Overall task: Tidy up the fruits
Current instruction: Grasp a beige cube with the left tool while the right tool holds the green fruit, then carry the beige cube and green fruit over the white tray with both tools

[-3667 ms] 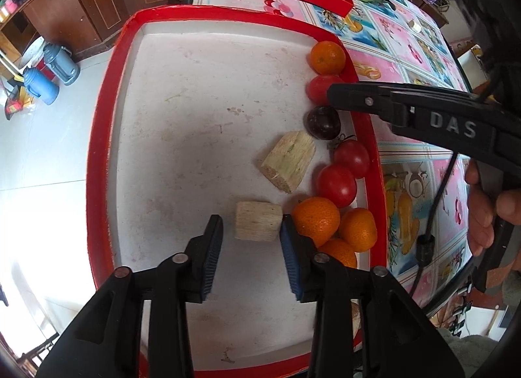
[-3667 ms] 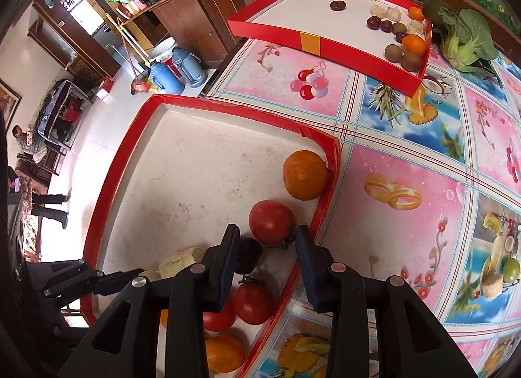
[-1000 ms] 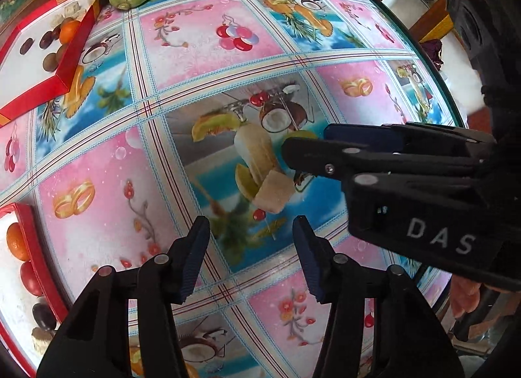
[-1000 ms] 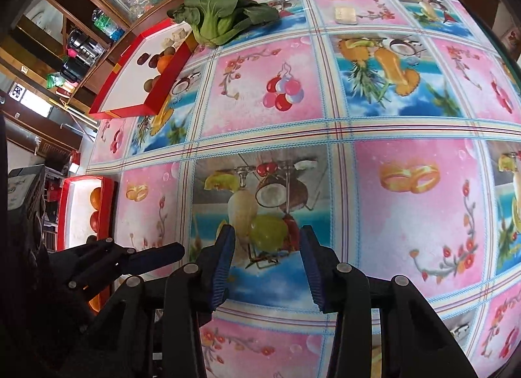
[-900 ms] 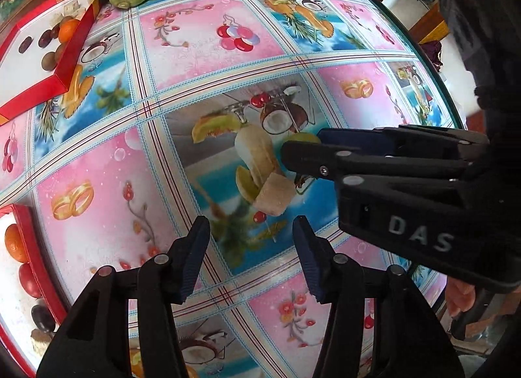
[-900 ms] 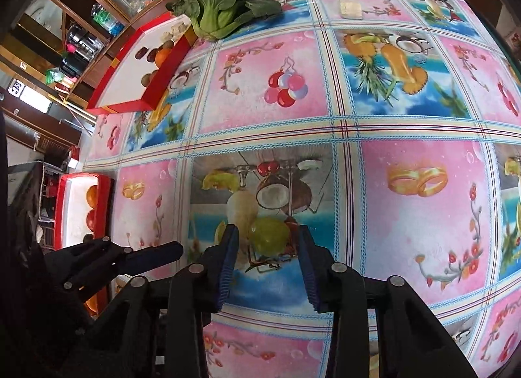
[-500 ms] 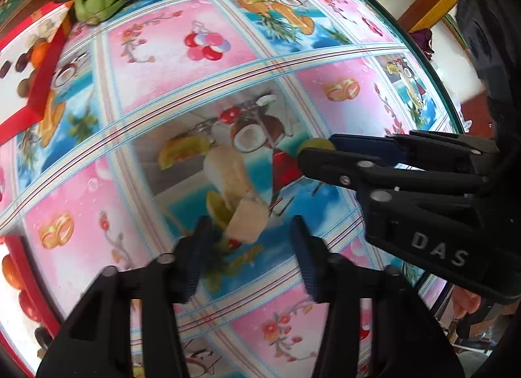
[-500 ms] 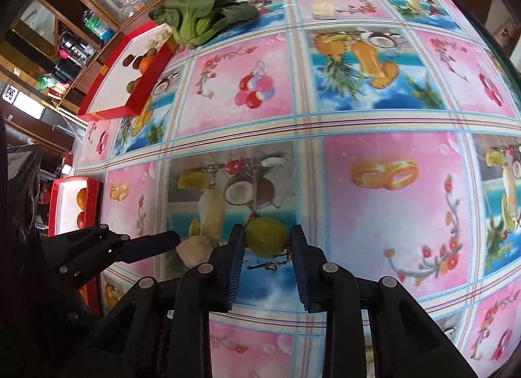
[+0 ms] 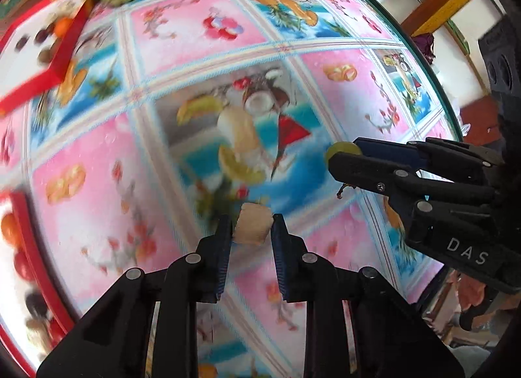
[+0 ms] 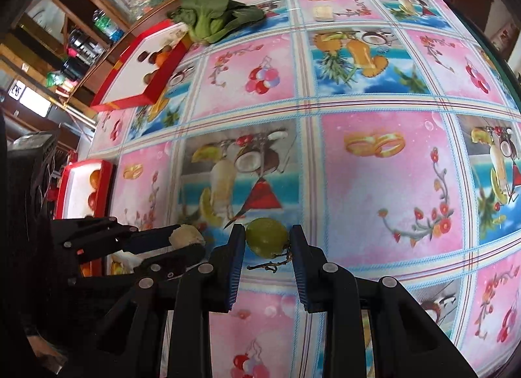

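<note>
Now both grippers hold something above the desk (image 10: 374, 182): the left gripper (image 9: 250, 231) has just closed its fingers on a pale chunk (image 9: 253, 227), while the right gripper (image 10: 267, 241) grips a green fruit (image 10: 266, 237). Next, probably, each must be carried to a red tray (image 10: 107, 179) at the left edge.

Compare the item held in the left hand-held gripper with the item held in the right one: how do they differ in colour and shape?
The pale chunk in the left hand-held gripper is beige and blocky with flat cut faces; the green fruit in the right hand-held gripper is round, smooth and carries a thin brown stem. The chunk shows no stem. Both sit pinched between blue pads above the patterned tablecloth.
</note>
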A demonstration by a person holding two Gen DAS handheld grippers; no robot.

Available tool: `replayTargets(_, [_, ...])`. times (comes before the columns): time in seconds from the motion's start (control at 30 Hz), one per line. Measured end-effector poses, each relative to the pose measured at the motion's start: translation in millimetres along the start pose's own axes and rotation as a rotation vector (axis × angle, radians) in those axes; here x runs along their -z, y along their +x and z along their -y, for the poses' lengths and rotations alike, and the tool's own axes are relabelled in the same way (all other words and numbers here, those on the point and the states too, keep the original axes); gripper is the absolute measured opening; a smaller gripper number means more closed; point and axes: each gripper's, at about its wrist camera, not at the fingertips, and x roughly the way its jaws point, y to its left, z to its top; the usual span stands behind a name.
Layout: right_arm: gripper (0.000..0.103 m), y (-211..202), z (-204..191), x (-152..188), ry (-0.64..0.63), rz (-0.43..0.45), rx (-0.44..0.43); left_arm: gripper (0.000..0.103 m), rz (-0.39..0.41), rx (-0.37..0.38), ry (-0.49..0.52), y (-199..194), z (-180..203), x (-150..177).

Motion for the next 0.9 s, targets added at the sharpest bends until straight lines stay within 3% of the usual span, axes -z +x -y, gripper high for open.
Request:
replayTargets(0.33, [0.029, 4, -30, 41, -0.043, -0.034, -0.042, 0.021, -0.003, -0.024, -0.044, -16, -11, 63])
replayTargets(0.9, [0.029, 0, -85, 66, -0.117, -0.039, -0.082, 0.022, 0.062, -0.082, -0.064, -53, -21, 122])
